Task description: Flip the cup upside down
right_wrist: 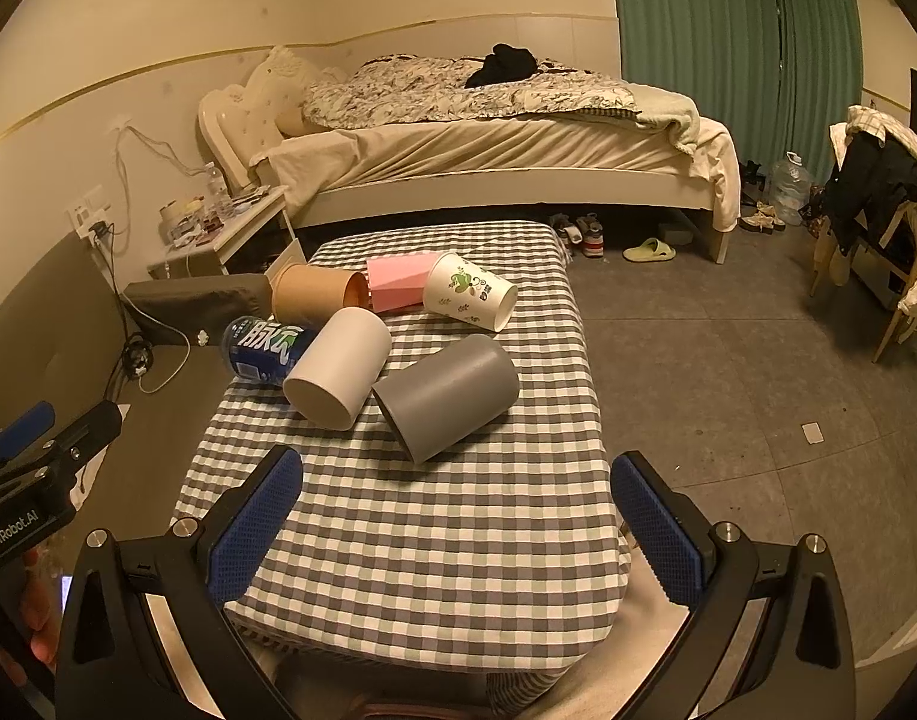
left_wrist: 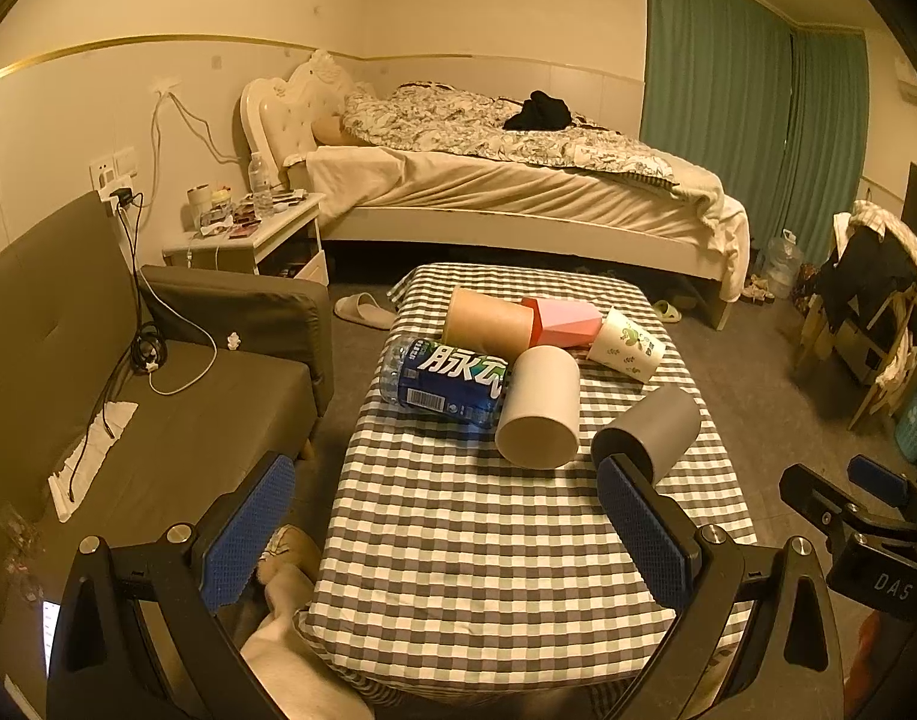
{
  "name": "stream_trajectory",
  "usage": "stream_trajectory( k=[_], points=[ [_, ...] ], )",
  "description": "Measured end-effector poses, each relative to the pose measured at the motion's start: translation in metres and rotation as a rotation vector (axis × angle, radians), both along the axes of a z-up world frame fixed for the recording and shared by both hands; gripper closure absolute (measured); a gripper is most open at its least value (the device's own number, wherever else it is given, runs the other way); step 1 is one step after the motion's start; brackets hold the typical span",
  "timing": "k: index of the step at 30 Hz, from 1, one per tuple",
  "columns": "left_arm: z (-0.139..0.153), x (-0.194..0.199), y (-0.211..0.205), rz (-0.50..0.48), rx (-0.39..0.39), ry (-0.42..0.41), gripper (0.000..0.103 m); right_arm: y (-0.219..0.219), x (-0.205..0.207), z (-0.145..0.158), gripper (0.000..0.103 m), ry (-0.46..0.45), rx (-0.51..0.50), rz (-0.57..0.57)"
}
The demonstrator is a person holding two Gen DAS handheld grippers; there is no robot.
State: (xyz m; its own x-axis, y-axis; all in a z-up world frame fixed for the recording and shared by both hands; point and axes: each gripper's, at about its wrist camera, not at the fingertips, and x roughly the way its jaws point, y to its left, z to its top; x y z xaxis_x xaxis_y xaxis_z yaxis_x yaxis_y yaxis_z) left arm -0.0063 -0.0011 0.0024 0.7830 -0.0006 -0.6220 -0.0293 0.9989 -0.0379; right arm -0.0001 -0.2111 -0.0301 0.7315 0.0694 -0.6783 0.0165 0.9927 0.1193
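Observation:
Several cups lie on their sides on a checkered table (left_wrist: 458,540) (right_wrist: 434,540): a grey cup (left_wrist: 653,426) (right_wrist: 449,399), a white cup (left_wrist: 539,405) (right_wrist: 338,375), a brown cup (left_wrist: 485,321) (right_wrist: 317,294), a pink faceted cup (left_wrist: 563,321) (right_wrist: 398,282) and a white leaf-print cup (left_wrist: 626,345) (right_wrist: 467,291). My left gripper (left_wrist: 446,534) is open and empty over the table's near end. My right gripper (right_wrist: 458,531) is open and empty, short of the grey cup. Each gripper also shows in the other's view, the right one (left_wrist: 866,516) and the left one (right_wrist: 32,462).
A blue-labelled bottle (left_wrist: 443,381) (right_wrist: 263,348) lies on its side beside the white cup. A grey sofa (left_wrist: 158,396) stands left of the table, a bed (left_wrist: 518,180) and nightstand (left_wrist: 248,234) behind it, a cluttered chair (right_wrist: 890,204) at the right.

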Motion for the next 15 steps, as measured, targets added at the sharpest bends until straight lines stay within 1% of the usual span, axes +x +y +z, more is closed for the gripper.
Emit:
stream_trajectory(
  k=[15],
  points=[
    [-0.0012,-0.0008,-0.0011,-0.003,0.006,0.002,0.000,0.0028,0.0013,0.0003,0.000,0.002,0.004,0.012]
  ],
)
